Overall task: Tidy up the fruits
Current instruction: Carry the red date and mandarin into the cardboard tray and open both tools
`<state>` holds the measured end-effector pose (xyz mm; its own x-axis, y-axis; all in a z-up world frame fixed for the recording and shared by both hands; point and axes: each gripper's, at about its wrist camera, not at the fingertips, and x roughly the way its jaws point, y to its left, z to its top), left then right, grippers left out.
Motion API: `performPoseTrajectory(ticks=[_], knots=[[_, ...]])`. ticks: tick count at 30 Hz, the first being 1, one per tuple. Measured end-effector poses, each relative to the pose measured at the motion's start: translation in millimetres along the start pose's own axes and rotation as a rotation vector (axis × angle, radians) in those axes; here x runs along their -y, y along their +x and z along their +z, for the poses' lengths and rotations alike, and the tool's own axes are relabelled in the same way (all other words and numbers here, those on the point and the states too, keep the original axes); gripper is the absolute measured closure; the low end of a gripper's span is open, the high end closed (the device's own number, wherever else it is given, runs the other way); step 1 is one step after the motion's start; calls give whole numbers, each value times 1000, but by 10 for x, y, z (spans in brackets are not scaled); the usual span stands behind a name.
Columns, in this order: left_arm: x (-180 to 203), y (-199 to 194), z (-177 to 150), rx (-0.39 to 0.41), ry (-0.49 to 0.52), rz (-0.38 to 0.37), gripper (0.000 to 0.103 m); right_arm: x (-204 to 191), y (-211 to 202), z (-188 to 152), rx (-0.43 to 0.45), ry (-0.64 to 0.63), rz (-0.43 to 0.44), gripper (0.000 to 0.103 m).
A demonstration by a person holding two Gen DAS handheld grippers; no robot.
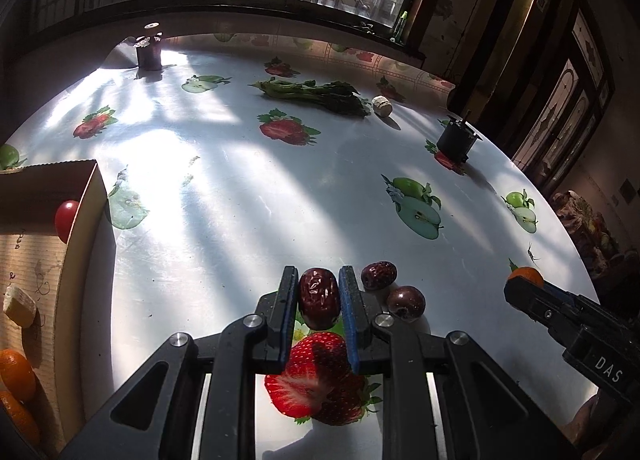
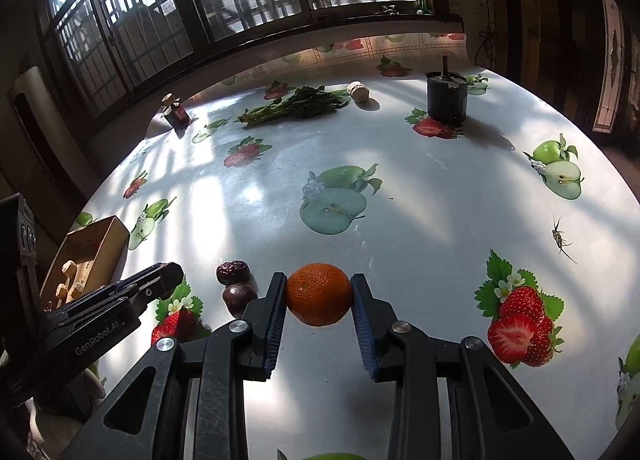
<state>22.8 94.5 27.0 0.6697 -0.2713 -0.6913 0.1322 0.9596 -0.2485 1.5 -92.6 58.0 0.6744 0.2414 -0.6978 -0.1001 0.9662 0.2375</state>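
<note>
The counter [image 1: 248, 195], draped in a glossy white cloth printed with strawberries and halved green apples, spreads out ahead of both tongs toward a barred window. A cardboard box [image 1: 86, 195] sits to the left of the left tongs, holding a red tomato [image 1: 66, 219], two oranges [image 1: 16, 374] at its near end and a pale cork-like chunk [image 1: 19, 312]. Far ahead of the left tongs lies a bunch of leafy greens [image 1: 316, 95] with a small cork [image 1: 382, 104] just beside its right end; a dark bottle [image 1: 150, 49] stands further left near the counter's back edge, and a black cylindrical canister [image 2: 446, 97] stands ahead and right of the right tongs. The right tongs [image 2: 319, 296] are clamped on an orange mandarin [image 2: 319, 294], the blue pads pressing its two sides, raised slightly off the cloth. The left tongs [image 1: 319, 294] are clamped on a wrinkled red date [image 1: 319, 298], held upright between the pads above a printed strawberry. Just right of the left tongs, and left of the right tongs, another wrinkled date [image 1: 379, 275] and a smooth dark round fruit [image 1: 406, 302] rest on the counter, near each other. Right of the right tongs a small insect [image 2: 558, 238] sits on the cloth.
</note>
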Motion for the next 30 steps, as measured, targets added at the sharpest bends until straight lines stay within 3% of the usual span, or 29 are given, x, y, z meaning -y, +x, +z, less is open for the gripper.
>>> performPoseTrajectory(ticks=[5,12,19,23,30], knots=[[-6,-326,-73,43,17,16,83,-145,-399,-29,43,-17,24,69],[-349,-1210,-77,102,-17,6,83,-625,-760,35,74,-94,97,69],[-978,-1971,131,142,-38,157,83,-1393,-943,285,96,-193,266,68],[-1447,-2012,222,114,-70,270,83,-1911,-752,342,45,-251,346,68],[-2109,-1629,40,-1,-220,261,83,-2601,-27,198,-119,-310,404,68]])
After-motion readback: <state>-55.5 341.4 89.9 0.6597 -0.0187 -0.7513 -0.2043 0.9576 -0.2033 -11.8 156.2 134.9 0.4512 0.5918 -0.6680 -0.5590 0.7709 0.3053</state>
